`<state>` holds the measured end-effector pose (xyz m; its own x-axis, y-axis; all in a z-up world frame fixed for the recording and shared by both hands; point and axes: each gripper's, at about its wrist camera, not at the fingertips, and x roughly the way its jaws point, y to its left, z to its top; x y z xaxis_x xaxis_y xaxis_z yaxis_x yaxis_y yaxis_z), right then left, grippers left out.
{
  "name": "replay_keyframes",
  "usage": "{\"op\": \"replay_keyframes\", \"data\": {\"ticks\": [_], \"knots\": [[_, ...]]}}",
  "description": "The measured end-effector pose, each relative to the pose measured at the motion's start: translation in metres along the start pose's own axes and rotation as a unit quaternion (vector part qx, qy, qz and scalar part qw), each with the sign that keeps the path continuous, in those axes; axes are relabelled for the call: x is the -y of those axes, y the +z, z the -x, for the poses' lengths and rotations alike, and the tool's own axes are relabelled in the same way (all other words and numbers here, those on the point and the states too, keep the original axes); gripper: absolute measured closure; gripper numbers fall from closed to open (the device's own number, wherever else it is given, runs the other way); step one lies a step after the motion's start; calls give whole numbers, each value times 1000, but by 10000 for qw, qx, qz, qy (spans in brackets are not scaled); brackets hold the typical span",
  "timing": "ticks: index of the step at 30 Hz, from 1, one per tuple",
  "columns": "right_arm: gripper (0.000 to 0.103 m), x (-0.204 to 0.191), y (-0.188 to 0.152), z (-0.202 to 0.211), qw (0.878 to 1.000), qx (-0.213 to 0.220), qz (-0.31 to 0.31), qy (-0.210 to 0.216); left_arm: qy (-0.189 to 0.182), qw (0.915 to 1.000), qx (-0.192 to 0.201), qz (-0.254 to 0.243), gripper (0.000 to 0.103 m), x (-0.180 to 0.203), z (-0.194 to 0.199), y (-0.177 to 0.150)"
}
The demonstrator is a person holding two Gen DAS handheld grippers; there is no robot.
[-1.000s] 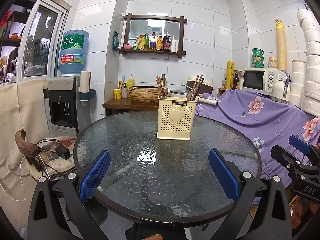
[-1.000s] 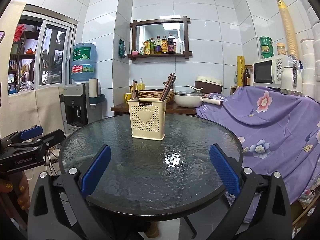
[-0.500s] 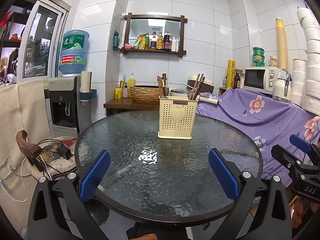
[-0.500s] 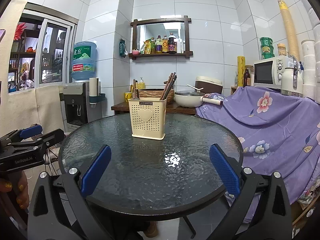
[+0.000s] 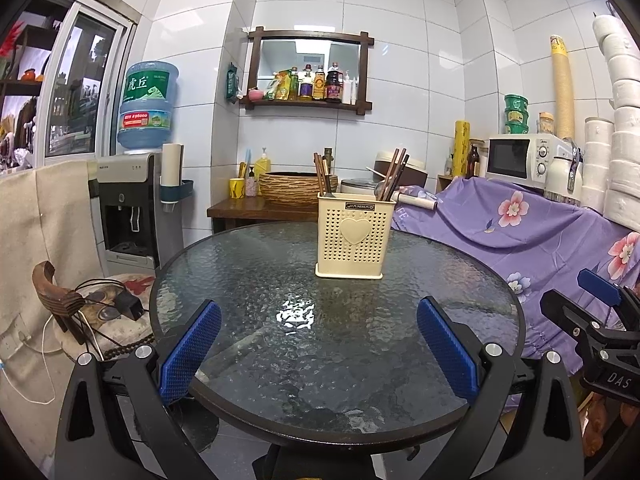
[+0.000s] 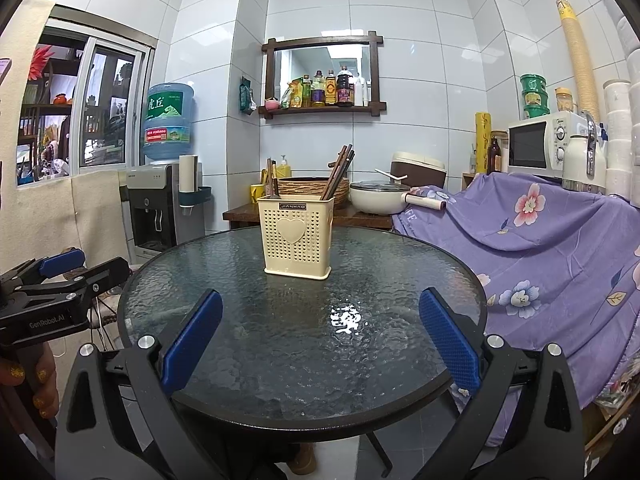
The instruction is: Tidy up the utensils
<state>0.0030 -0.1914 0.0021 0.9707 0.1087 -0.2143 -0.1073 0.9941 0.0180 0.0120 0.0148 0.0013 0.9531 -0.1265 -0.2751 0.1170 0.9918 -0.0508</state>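
My left claw (image 5: 318,350) hangs wide open and empty at the round glass counter (image 5: 256,264); the right claw (image 6: 320,340) likewise. The cream perforated holder (image 5: 351,236), heart on front, chopsticks (image 5: 394,176) standing inside, sits mid-counter, well ahead of both. Since a second ago it's drifted slightly rightward in my left view.

I am holding my left gripper (image 5: 318,344) low over the near edge of the round glass table (image 5: 248,272), its blue-padded fingers (image 5: 188,350) standing wide apart with nothing between them. Ahead, the cream utensil holder (image 5: 352,242) is sitting upright on the glass, well apart from my fingers, with brown chopsticks (image 5: 394,176) leaning out of its top. At my right edge, the right gripper (image 5: 596,320) is hovering beside the table, in front of the purple floral cloth (image 5: 520,232).
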Motion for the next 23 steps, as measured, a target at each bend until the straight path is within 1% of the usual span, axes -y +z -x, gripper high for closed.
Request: {"op": "replay_keyframes", "data": {"ticks": [10,14,18,23], "knots": [[6,0,1,0,10000,-5,25,0,7,10000,-15,26,7,-2,0,1],[6,1,0,0,10000,-9,28,2,-51,9999,-35,89,7,-3,-1,3],[6,2,-1,-2,10000,-17,30,6,19,10000,-75,5,7,0,-2,3],[6,3,-2,-4,10000,-65,-13,20,54,9999,-138,53,7,0,-5,3]]}}
